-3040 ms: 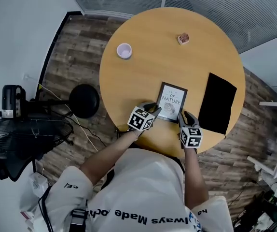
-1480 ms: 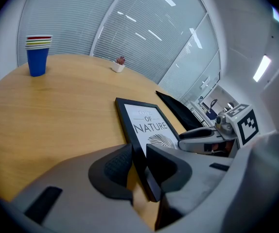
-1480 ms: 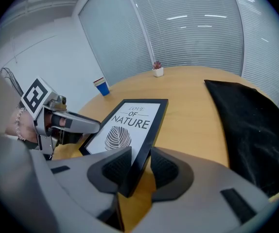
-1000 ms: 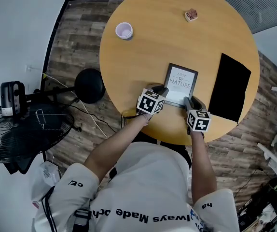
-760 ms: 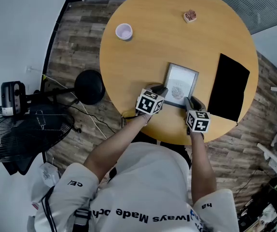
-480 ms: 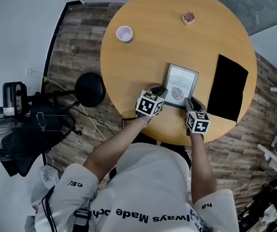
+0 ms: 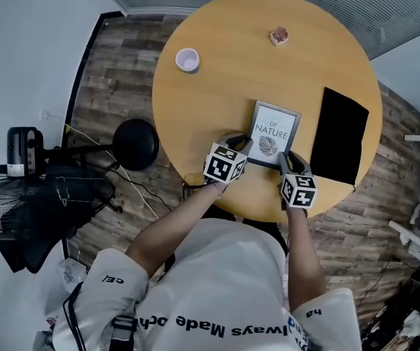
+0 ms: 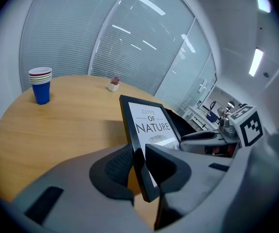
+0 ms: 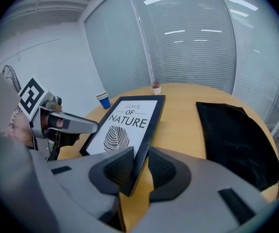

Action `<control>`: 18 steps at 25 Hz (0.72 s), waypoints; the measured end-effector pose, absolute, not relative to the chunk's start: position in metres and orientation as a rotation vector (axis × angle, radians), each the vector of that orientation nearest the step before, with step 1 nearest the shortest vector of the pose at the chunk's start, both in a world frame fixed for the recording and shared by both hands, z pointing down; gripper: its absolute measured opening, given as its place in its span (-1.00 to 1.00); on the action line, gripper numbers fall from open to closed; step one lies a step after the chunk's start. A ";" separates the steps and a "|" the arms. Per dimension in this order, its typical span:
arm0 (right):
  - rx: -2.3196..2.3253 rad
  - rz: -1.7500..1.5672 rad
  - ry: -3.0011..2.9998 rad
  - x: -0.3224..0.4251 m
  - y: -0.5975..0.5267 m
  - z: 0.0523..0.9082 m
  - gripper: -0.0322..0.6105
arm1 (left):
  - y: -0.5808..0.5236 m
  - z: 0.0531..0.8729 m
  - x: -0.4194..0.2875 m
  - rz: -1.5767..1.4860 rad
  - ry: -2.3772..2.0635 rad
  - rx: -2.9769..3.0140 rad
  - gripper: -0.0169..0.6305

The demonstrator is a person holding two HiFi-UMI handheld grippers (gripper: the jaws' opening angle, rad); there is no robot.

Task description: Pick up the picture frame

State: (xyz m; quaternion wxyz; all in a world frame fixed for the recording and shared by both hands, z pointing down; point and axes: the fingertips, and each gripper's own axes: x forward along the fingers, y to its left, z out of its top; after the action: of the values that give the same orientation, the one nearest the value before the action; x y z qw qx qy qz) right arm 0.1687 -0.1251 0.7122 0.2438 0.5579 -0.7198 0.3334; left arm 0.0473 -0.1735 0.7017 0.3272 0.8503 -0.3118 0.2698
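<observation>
The black-framed picture frame (image 7: 272, 132) with the white "LOVE OF NATURE" leaf print is sitting over the near part of the round light-wood table (image 7: 217, 108), with its near edge gripped at both corners. The left gripper (image 7: 243, 143) is clamping the frame's near left corner: in the left gripper view its jaws (image 8: 139, 171) are pressing on either side of the black moulding. The right gripper (image 7: 287, 159) is clamping the near right corner in the same way, its two padded jaws (image 9: 138, 171) closing on the frame's edge. In both gripper views the frame is tilting upward from the jaws; whether its far edge is touching the tabletop I cannot tell. A black rectangular mat (image 7: 338, 145) is lying just beside the frame on its right. A stack of blue paper cups (image 8: 41, 85) and a small potted plant (image 7: 279, 36) are standing well apart from it, toward the table's far side.
</observation>
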 end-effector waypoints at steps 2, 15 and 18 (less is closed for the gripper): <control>1.533 0.901 -1.971 0.170 -0.125 0.706 -0.57 | -0.174 0.695 0.048 0.695 -0.821 2.238 -0.66; 1.580 0.836 -1.997 0.173 -0.126 0.667 -0.57 | -0.176 0.652 0.051 0.636 -0.842 2.305 -0.69; 1.587 0.817 -2.003 0.172 -0.126 0.658 -0.57 | -0.176 0.642 0.050 0.622 -0.849 2.321 -0.68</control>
State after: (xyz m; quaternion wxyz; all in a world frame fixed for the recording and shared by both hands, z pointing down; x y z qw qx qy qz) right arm 0.1722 -0.1261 0.6579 0.2276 0.5760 -0.7270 0.2966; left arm 0.0505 -0.1765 0.6422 0.2921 0.8710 -0.3187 0.2336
